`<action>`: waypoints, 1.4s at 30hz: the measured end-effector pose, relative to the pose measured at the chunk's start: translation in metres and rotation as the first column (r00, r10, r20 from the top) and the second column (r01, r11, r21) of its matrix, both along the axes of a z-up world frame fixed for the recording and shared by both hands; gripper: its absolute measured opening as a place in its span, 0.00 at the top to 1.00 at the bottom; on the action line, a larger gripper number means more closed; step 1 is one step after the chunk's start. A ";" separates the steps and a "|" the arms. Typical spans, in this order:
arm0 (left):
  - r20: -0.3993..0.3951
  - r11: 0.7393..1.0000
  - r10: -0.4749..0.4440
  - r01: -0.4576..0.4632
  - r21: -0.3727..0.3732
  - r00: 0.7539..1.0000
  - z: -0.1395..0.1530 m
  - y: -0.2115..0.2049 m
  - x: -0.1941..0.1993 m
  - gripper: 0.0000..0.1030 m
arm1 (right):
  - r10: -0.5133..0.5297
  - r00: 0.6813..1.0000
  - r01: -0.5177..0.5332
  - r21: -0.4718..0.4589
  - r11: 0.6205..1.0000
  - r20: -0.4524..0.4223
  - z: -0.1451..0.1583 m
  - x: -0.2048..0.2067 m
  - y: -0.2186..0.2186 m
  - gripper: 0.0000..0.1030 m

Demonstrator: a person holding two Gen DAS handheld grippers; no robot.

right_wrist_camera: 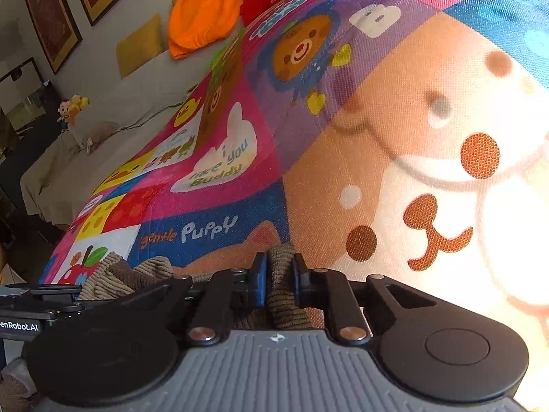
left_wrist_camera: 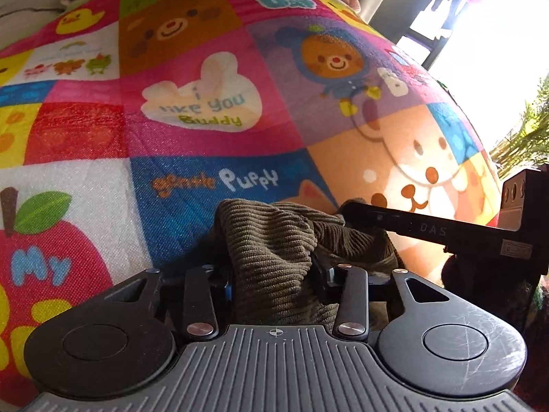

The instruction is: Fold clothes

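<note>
My left gripper [left_wrist_camera: 274,274] and right gripper [right_wrist_camera: 279,285] each pinch the olive-brown ribbed corduroy garment [left_wrist_camera: 274,237], bunched above the patchwork cartoon-print mat [left_wrist_camera: 212,103]. I judge both pinches should stay level, the edge taut.

- Play mat [left_wrist_camera: 212,151], blue square: "gentle Puppy"
- Mat's white rabbit shape: "i like you Buddy"
- Mat's apple, left edge: "My"
- Left gripper [right_wrist_camera: 20,326] label: "enRobot.AI"
- Right gripper [left_wrist_camera: 432,230] body: "DAS"

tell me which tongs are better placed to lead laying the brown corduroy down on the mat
Neither clearly: both are shut on the brown corduroy garment. The right tongs pinch a narrow fold, while the left tongs hold a thicker bunch. I'd lean right.
</note>
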State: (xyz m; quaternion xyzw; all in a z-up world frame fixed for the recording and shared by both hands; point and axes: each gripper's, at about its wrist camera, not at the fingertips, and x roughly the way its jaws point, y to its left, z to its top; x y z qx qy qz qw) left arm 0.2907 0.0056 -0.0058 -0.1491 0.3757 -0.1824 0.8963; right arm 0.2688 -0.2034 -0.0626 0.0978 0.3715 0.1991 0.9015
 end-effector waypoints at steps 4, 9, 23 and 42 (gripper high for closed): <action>0.035 1.000 -0.010 0.010 0.010 0.999 0.007 -0.001 0.008 0.70 | -0.005 1.000 0.006 -0.027 1.000 0.019 0.007 0.007 0.006 0.93; 0.141 1.000 0.001 0.000 -0.009 0.990 0.043 0.008 0.015 0.74 | -0.037 0.993 0.034 0.025 0.999 0.115 0.052 0.019 0.006 0.95; 0.372 0.964 -0.218 0.258 -0.061 0.902 0.100 0.031 -0.161 0.74 | 0.074 0.927 -0.130 0.131 0.983 0.367 0.140 -0.169 -0.034 0.95; 0.247 0.917 -0.393 0.396 0.037 0.886 0.027 0.060 -0.297 0.02 | 0.173 0.964 -0.145 -0.149 0.978 0.201 0.020 -0.312 -0.028 0.87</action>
